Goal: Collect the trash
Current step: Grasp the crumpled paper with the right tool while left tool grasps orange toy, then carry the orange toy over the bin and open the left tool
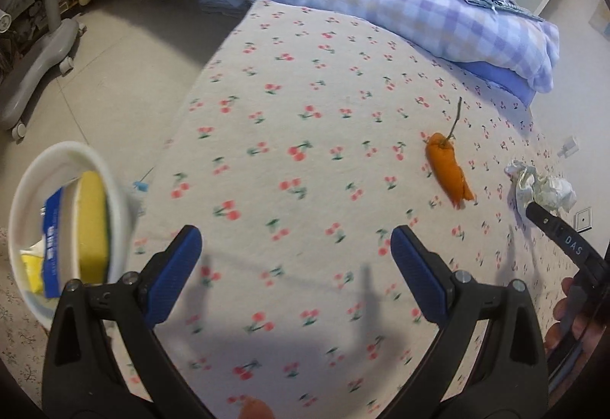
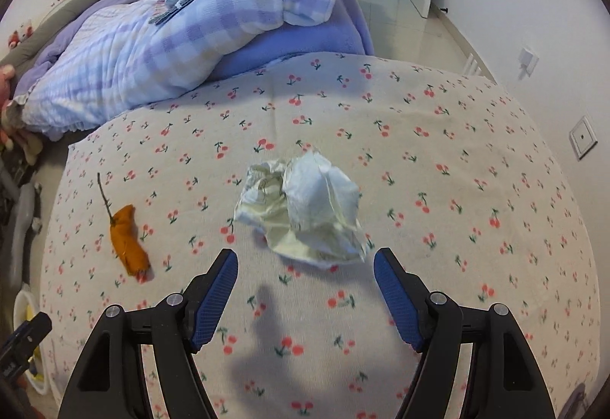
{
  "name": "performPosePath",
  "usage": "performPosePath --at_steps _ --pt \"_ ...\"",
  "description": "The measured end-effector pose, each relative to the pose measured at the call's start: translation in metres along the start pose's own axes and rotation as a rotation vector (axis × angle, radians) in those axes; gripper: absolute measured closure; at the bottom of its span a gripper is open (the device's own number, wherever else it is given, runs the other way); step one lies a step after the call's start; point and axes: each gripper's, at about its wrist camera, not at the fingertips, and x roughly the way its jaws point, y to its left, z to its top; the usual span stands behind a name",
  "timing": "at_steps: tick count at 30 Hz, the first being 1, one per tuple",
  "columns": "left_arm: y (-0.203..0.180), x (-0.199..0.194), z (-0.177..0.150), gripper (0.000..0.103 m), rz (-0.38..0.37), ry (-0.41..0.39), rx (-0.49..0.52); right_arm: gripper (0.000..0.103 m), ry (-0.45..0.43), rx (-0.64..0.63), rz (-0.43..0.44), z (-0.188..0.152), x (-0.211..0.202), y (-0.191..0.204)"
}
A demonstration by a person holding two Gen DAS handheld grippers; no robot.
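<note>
Bed sheet point(image 2: 438, 228), cherry print: one crumpled paper wad point(image 2: 305, 209) lying mid-sheet, just ahead of the right gripper point(image 2: 305, 268), whose jaws stand apart and hold nothing. One orange peel with stem point(image 2: 127, 238), apart from the wad, nearer the sheet's floor-side edge. Left gripper point(image 1: 295, 247): jaws wide, holding nothing, over bare sheet; white bin point(image 1: 61, 224) with scraps stands off that edge.
</note>
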Motion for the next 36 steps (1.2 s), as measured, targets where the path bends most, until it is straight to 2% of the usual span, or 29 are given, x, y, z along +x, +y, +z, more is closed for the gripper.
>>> performPosePath --at_steps 3,5,7,10,17,19,21,23,28,29,32,36 --pt "-0.015 0.011 0.004 0.004 -0.035 0.001 0.000 0.031 -0.012 -0.021 -0.024 0.003 0.010 0.001" --pt "-0.026 0.018 0.006 0.004 -0.040 0.002 0.016 0.050 -0.021 -0.024 -0.017 0.004 0.016 -0.002" --pt "-0.038 0.025 0.008 0.004 -0.043 -0.004 0.050 0.063 -0.019 -0.014 0.041 0.005 0.019 -0.008" --pt "-0.056 0.034 0.014 0.013 -0.064 -0.024 0.078 0.083 -0.061 -0.013 0.095 0.009 0.005 -0.015" --pt "-0.094 0.045 0.022 0.030 -0.107 -0.054 0.129 0.083 -0.090 -0.037 0.126 0.007 -0.020 -0.022" --pt "-0.101 0.047 0.024 0.036 -0.117 -0.058 0.135 0.083 -0.085 -0.025 0.135 0.007 -0.026 -0.029" --pt "-0.105 0.048 0.028 0.048 -0.127 -0.060 0.128 0.083 -0.083 -0.021 0.141 0.006 -0.031 -0.033" --pt "-0.109 0.048 0.029 0.053 -0.141 -0.053 0.125 0.083 -0.084 -0.022 0.146 0.005 -0.036 -0.036" --pt "-0.115 0.054 0.032 0.058 -0.184 -0.029 0.114 0.083 -0.073 -0.020 0.145 0.001 -0.044 -0.044" --pt "-0.115 0.055 0.032 0.062 -0.194 -0.026 0.111 0.083 -0.069 -0.024 0.140 -0.001 -0.046 -0.046" --pt "-0.119 0.057 0.033 0.087 -0.257 -0.006 0.116 0.083 -0.062 -0.024 0.139 -0.006 -0.052 -0.052" --pt "-0.120 0.051 0.028 0.091 -0.268 0.010 0.115 0.084 -0.048 -0.008 0.150 -0.012 -0.061 -0.062"
